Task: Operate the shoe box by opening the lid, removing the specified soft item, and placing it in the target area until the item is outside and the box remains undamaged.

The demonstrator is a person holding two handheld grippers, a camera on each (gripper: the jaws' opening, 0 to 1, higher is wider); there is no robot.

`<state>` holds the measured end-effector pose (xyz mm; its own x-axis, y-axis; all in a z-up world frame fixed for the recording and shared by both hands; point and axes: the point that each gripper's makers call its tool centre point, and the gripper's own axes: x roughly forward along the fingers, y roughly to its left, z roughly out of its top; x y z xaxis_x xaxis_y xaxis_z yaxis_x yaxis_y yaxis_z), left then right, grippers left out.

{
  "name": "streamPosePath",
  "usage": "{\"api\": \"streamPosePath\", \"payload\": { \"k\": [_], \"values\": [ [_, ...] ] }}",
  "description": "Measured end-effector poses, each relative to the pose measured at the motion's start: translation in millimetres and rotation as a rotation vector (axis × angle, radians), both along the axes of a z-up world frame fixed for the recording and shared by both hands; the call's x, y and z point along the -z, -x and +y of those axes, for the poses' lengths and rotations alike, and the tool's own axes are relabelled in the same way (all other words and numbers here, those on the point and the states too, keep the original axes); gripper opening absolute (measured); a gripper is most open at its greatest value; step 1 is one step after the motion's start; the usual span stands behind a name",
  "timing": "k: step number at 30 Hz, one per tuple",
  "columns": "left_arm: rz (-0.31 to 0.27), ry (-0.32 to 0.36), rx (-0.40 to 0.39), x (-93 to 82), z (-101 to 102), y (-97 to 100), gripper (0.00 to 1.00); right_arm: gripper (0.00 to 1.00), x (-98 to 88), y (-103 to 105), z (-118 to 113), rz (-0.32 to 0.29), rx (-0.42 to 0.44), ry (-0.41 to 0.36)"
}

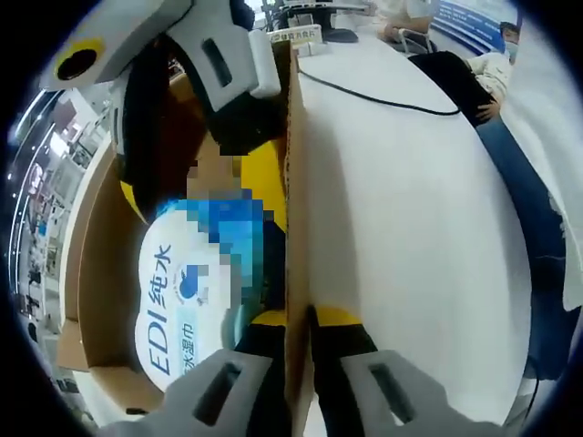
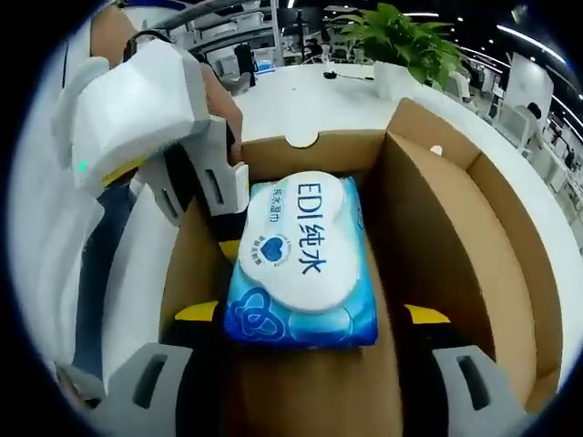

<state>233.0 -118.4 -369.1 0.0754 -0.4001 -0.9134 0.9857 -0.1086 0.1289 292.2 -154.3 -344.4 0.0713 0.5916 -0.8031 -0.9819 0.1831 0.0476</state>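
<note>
The open shoe box (image 2: 437, 237) sits on a white table (image 1: 410, 228), its lid folded back to one side, and the blue wet-wipe pack (image 2: 301, 259) lies flat inside between the cardboard walls with little room around it. The left gripper (image 1: 301, 364) pinches the box's side wall between its jaws — part of the pack's label is blurred there. The right gripper (image 2: 301, 341) is spread wide, its jaws straddling the pack's near end; actual contact is hard to make out.

Wet wipes pack (image 2: 302, 264) lies flat inside open shoe box (image 2: 437, 228), between right gripper (image 2: 301, 364) jaws. Left gripper (image 2: 205, 187) grips box side wall. Box stands on table (image 2: 301, 100); plant (image 2: 401, 41) behind.
</note>
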Motion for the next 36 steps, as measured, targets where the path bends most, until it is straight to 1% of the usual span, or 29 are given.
{"api": "streamPosePath", "payload": {
  "k": [2,7,10,11,18,20,23,24,27,36],
  "values": [
    [-0.001,0.0,-0.001,0.4,0.1,-0.4,0.03,0.79,0.0,-0.2,1.6,-0.007,-0.017,-0.005],
    [0.001,0.0,-0.004,0.2,-0.1,-0.5,0.03,0.76,3.3,1.7,2.3,0.013,-0.02,-0.001],
    [-0.002,-0.001,-0.005,0.7,-0.3,-0.8,0.03,0.73,6.9,5.5,4.7,0.018,-0.045,0.006],
    [-0.004,-0.003,-0.003,0.8,-0.3,-0.7,0.03,0.73,8.6,4.2,5.1,0.004,-0.049,0.011],
    [-0.009,-0.008,-0.003,0.3,0.0,-0.5,0.03,0.75,12.3,3.4,5.6,0.006,-0.059,0.029],
    [-0.011,-0.011,-0.002,0.7,0.2,-0.8,0.03,0.75,15.6,2.3,4.7,0.025,-0.041,0.048],
    [-0.009,-0.01,-0.007,0.8,0.3,-1.1,0.03,0.74,16.3,2.6,4.3,0.03,-0.039,0.062],
    [-0.009,-0.01,-0.007,0.6,0.2,-1.2,0.03,0.74,17.7,2.6,2.1,0.042,-0.023,0.084],
    [-0.008,-0.009,-0.009,0.9,0.3,-1.4,0.03,0.75,19.4,2.5,3.1,0.046,-0.028,0.11],
    [-0.014,-0.012,-0.009,0.8,-0.2,-1.2,0.03,0.75,22.9,2.1,1.9,0.047,-0.028,0.123]
  ]
}}
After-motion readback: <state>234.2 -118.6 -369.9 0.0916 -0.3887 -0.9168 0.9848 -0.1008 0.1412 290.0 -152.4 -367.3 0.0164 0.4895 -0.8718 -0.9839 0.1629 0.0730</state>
